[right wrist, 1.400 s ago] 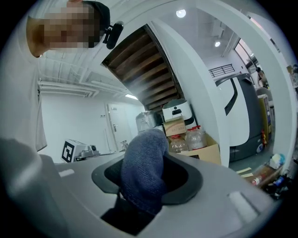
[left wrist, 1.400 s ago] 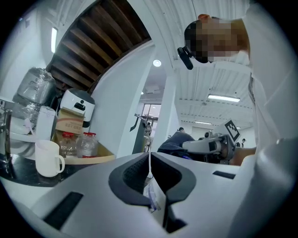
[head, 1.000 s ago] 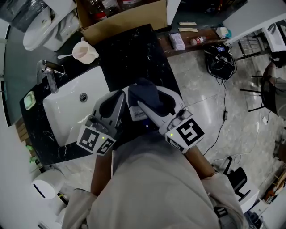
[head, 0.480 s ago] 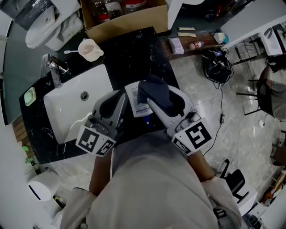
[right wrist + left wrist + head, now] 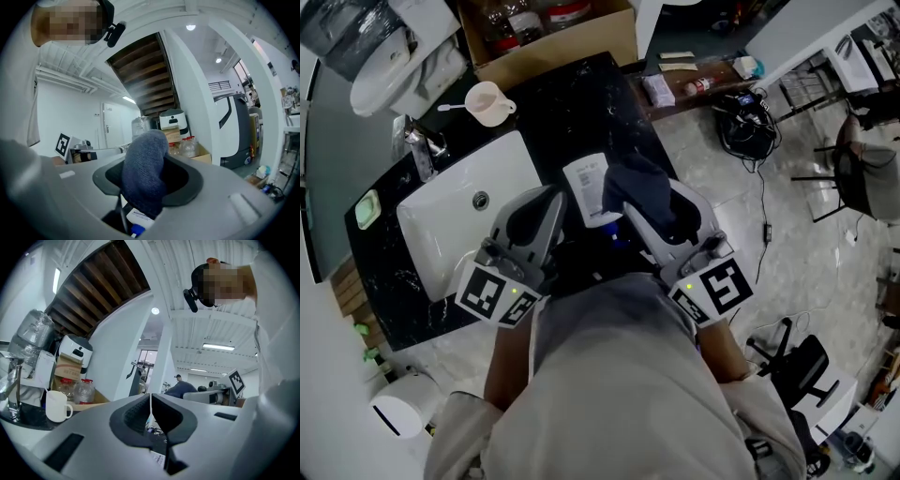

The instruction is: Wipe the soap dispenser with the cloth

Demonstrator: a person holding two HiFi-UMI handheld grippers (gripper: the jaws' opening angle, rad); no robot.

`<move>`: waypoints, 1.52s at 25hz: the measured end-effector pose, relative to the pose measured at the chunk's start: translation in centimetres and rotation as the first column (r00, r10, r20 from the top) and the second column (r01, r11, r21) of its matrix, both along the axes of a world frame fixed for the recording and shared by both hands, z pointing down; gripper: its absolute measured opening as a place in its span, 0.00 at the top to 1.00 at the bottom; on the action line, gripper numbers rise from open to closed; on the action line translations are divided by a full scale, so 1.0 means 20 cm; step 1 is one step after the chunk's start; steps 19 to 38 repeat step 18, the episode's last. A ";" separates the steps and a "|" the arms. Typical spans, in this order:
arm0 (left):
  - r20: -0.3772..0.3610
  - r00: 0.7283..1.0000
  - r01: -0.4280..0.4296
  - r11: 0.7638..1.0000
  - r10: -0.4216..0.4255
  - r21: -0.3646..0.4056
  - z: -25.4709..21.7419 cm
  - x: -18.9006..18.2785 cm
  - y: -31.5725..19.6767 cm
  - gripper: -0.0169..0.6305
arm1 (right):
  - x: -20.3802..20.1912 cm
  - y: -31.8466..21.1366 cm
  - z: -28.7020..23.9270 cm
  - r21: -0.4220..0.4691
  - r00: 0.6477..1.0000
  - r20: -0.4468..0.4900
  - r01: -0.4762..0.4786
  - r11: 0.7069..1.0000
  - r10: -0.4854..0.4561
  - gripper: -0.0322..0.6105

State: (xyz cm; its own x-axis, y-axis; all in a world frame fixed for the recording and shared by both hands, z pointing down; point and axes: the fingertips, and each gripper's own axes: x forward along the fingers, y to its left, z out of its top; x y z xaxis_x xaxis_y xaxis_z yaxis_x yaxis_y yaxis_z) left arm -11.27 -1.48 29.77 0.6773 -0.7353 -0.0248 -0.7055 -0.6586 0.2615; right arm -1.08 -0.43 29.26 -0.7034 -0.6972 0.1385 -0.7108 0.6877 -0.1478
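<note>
In the head view the soap dispenser [image 5: 592, 190], white with a printed label, is held up over the black counter. My left gripper [image 5: 553, 204] is shut on its thin white edge, seen as a line between the pads in the left gripper view [image 5: 150, 404]. My right gripper [image 5: 664, 208] is shut on a dark blue cloth [image 5: 637, 192], which lies against the dispenser's right side. In the right gripper view the cloth [image 5: 144, 176] bulges out of the jaws and hides the right gripper's [image 5: 145, 183] pads. The dispenser's label and blue cap [image 5: 136, 220] show below it.
A white sink [image 5: 441, 239] with a faucet [image 5: 417, 150] lies left of the grippers in the black marble counter [image 5: 572, 103]. A cup [image 5: 487, 101] and a cardboard box [image 5: 553, 33] stand at the back. The counter's right edge drops to a tiled floor with cables [image 5: 745, 131].
Both grippers have lifted and shifted toward the back of the counter, carrying dispenser and cloth. More of the dispenser's label now shows beside the cloth.
</note>
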 end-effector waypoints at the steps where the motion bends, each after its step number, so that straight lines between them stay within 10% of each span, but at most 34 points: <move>1: 0.001 1.000 -0.009 1.000 0.009 0.002 -0.01 0.00 0.02 0.95 | 0.00 0.02 -0.01 0.004 1.000 0.000 -0.007 1.000 0.007 0.68; 38: -0.002 0.996 -0.091 0.996 0.092 0.020 -0.07 0.00 0.33 0.95 | 0.01 0.36 -0.09 0.037 0.996 0.005 -0.092 0.995 0.092 0.68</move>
